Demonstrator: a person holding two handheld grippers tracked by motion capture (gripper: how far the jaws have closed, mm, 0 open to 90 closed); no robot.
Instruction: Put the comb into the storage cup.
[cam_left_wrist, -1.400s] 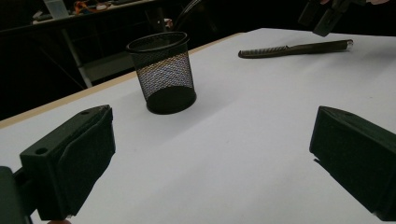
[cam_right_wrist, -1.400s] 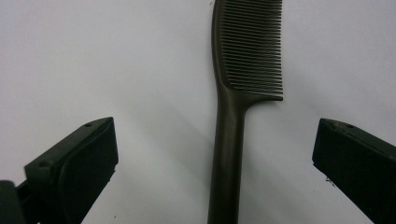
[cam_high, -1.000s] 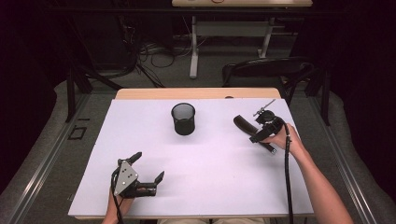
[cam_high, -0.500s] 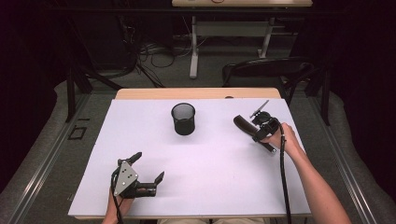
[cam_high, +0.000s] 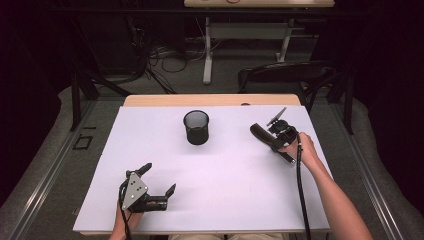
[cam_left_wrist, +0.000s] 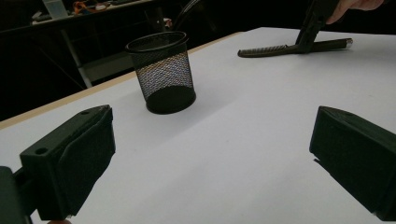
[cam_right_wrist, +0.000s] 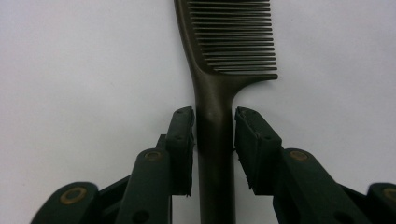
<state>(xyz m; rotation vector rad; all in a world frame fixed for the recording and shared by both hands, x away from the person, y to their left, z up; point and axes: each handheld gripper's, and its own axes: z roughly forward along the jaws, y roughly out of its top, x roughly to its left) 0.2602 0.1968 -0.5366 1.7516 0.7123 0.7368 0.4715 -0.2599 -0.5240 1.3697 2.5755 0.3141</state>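
1. Since the earlier frame my right gripper (cam_high: 264, 134) has shifted a little across the table and its fingers have just been closing, with the comb's handle between them.
2. In the right gripper view, my right fingers (cam_right_wrist: 180, 140) stand narrow on either side of the dark comb (cam_right_wrist: 219, 93). They sit against its handle just below the teeth; the left one looks to be touching, and a thin gap may remain at the right one.
3. The comb lies flat on the white table (cam_high: 225, 200), at its far right part, with the toothed end pointing away from my hand.
4. My left gripper (cam_high: 159, 179) rests low at the near left of the table. Its fingers (cam_left_wrist: 79, 158) are spread wide with nothing between them.
5. A black mesh cup (cam_high: 196, 127) stands upright toward the far middle of the table, well apart from both grippers and left of the comb.
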